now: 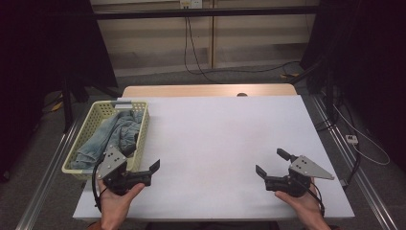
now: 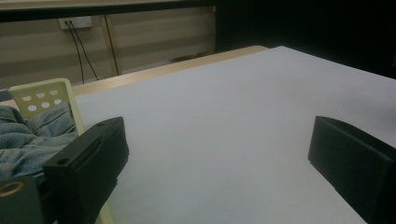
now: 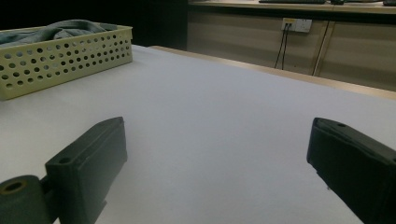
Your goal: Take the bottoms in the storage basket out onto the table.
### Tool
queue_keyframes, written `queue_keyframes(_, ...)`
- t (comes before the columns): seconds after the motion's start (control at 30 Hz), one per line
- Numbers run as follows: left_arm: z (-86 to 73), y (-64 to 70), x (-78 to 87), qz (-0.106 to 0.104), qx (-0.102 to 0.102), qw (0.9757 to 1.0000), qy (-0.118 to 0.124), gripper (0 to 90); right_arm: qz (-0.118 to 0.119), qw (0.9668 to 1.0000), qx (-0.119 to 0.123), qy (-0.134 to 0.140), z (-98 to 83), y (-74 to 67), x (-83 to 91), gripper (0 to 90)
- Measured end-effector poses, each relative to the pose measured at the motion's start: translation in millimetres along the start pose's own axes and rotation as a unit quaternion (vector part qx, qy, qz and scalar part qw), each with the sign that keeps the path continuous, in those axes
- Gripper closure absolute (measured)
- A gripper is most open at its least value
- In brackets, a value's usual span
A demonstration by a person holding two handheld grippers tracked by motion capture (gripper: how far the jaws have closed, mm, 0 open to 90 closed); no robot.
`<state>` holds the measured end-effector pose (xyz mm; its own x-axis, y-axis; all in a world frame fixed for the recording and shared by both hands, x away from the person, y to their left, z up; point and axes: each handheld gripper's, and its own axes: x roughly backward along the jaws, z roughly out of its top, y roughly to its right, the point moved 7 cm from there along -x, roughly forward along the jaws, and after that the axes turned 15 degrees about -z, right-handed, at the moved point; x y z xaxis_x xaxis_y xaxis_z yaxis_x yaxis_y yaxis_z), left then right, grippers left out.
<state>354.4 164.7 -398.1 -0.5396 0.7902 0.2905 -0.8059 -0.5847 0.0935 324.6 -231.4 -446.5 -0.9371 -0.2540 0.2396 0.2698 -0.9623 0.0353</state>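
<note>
A pale yellow perforated basket point(image 1: 91, 125) stands at the table's left edge, holding crumpled blue denim clothing point(image 1: 114, 133). My left gripper point(image 1: 142, 159) rests in a hand at the front left, right beside the basket's near right corner, open with nothing between its jaws. In the left gripper view the basket's corner point(image 2: 43, 96) and the denim point(image 2: 25, 135) lie just past the left jaw. My right gripper point(image 1: 271, 162) is held at the front right, open and empty over the bare sheet. Its view shows the basket point(image 3: 65, 56) far off at the left, with the denim point(image 3: 60, 28) on top.
A white sheet point(image 1: 220, 139) covers the wooden table point(image 1: 206, 90). Dark stands and curtains flank both sides. Cables run on the floor behind and at the right. A wall socket point(image 2: 74, 22) sits on the far wall.
</note>
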Motion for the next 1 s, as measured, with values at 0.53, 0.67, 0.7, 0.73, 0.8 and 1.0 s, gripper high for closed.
queue_keyframes(0.53,11.0,-4.7,7.6,0.000,-0.002,1.0000,0.002,4.4,0.002,1.0000,0.001,-0.004,-1.3,0.1,-0.9,4.8)
queue_keyframes(0.67,14.0,-7.9,11.3,0.004,-0.003,1.0000,0.000,4.4,0.004,1.0000,0.002,-0.004,-1.1,-0.5,-0.9,4.8)
queue_keyframes(0.7,14.8,-8.0,12.3,0.005,-0.004,1.0000,-0.002,4.4,0.003,1.0000,0.002,-0.005,-1.2,-0.7,-0.9,4.8)
queue_keyframes(0.73,15.7,-8.7,13.7,0.008,-0.007,0.9999,-0.004,4.4,0.003,1.0000,0.002,-0.005,-1.2,-0.7,-0.9,4.8)
queue_keyframes(0.8,18.1,-9.6,15.9,0.009,-0.006,0.9999,0.001,4.4,0.003,1.0000,0.002,-0.005,-1.2,-0.4,-1.0,4.8)
queue_keyframes(1.0,22.9,-13.9,19.7,0.008,0.002,1.0000,0.003,4.7,0.005,1.0000,0.003,-0.006,-1.5,-1.2,-1.4,4.8)
